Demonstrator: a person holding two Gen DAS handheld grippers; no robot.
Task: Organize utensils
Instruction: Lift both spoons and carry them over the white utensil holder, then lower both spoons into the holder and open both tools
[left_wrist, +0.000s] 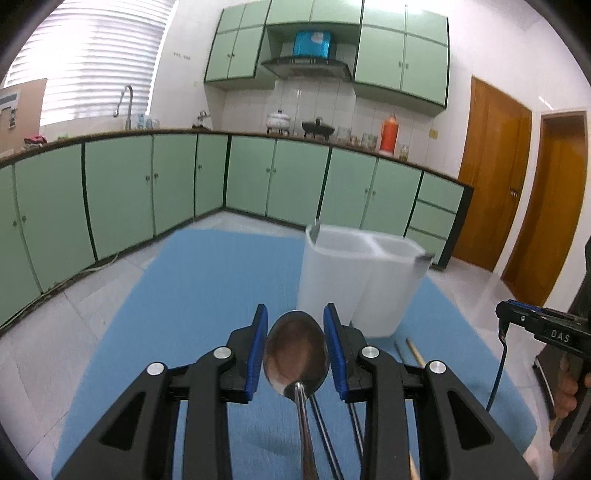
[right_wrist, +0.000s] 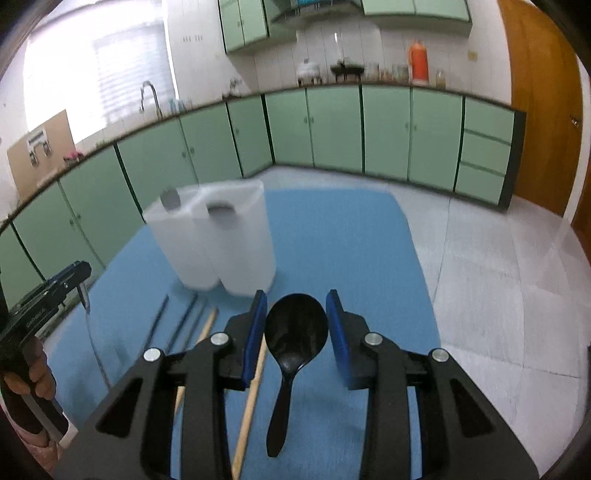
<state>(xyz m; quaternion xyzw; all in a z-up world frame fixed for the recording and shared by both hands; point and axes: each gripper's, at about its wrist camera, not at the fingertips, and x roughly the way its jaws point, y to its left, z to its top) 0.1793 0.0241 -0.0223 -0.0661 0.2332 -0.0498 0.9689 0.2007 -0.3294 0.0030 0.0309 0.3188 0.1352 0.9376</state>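
Note:
A white two-compartment utensil holder (left_wrist: 360, 280) stands on the blue mat (left_wrist: 207, 280); it also shows in the right wrist view (right_wrist: 218, 240). My left gripper (left_wrist: 296, 345) has its blue pads at both sides of a metal spoon's bowl (left_wrist: 295, 352), apparently clamped on it. Metal chopsticks (left_wrist: 325, 432) lie under it. My right gripper (right_wrist: 297, 328) is open around a black plastic spoon (right_wrist: 293, 339) lying on the mat (right_wrist: 351, 258). Wooden chopsticks (right_wrist: 251, 402) and dark metal ones (right_wrist: 177, 325) lie left of it.
The mat covers a white table (right_wrist: 498, 295). Green kitchen cabinets (left_wrist: 122, 199) and a wooden door (left_wrist: 491, 177) are behind. The other gripper shows at the right edge of the left wrist view (left_wrist: 543, 328) and at the left edge of the right wrist view (right_wrist: 40, 302).

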